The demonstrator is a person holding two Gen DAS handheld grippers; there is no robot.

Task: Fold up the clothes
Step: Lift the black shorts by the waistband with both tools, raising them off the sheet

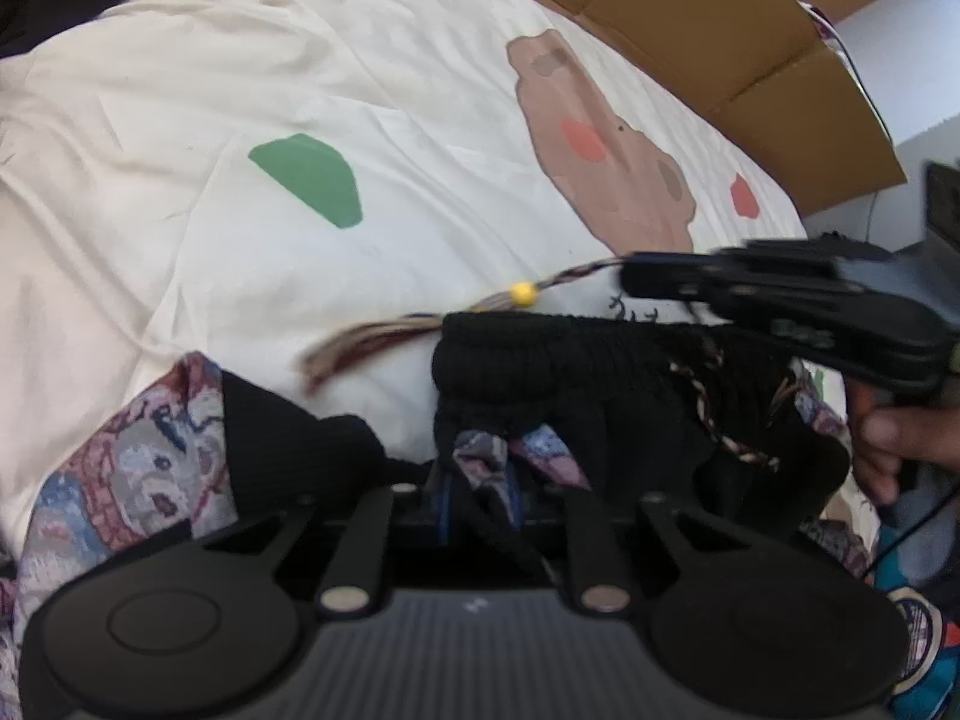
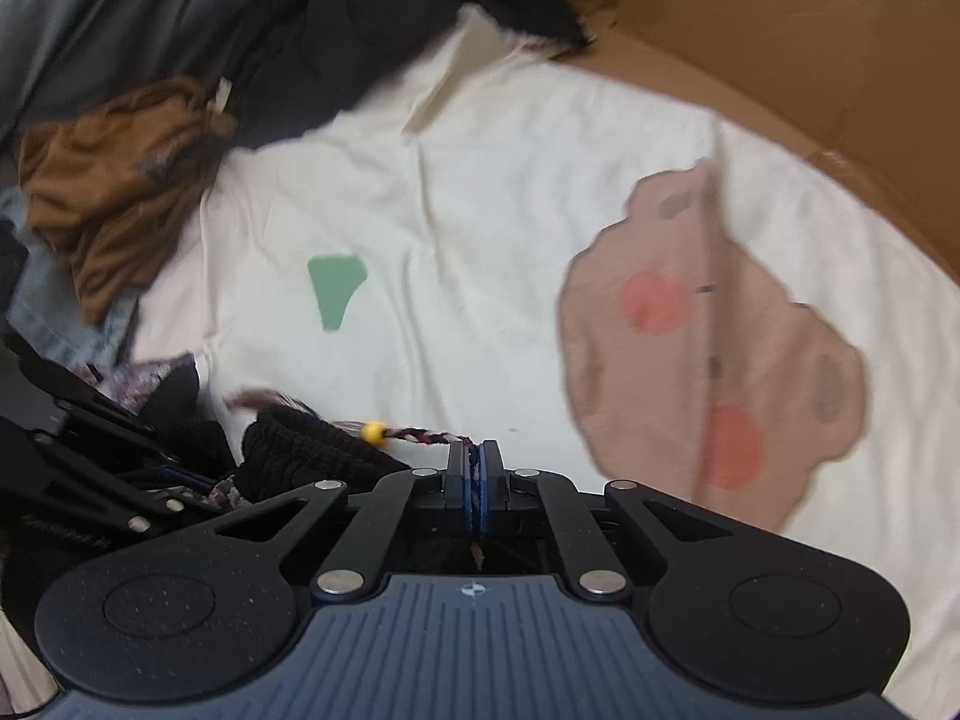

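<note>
Where the left gripper (image 1: 477, 483) meets the garment (image 1: 576, 384), its jaws stand nearly closed on a bunch of patterned cloth that rises between the blue pads, just below the black ribbed waistband (image 1: 528, 354). The right gripper (image 2: 476, 468) is pressed fully together, the pads clamping the braided drawstring (image 2: 429, 437) at the point where it leaves the waistband; a yellow bead (image 2: 373, 432) sits on the cord just left of the pads. In the left wrist view the right gripper (image 1: 636, 279) reaches in from the right of the waistband, a hand (image 1: 888, 444) below it.

The garment lies bunched at the near edge of the cream sheet (image 1: 312, 60). Beyond the waistband the sheet runs bare and lightly creased, broken only by a green patch (image 1: 309, 177) and a brown animal print (image 1: 600, 138). A cardboard wall (image 2: 780, 18) bounds the sheet far right of the waistband. Far left of it, a heap of brown and dark clothes (image 2: 114, 180) overlaps the sheet's edge.
</note>
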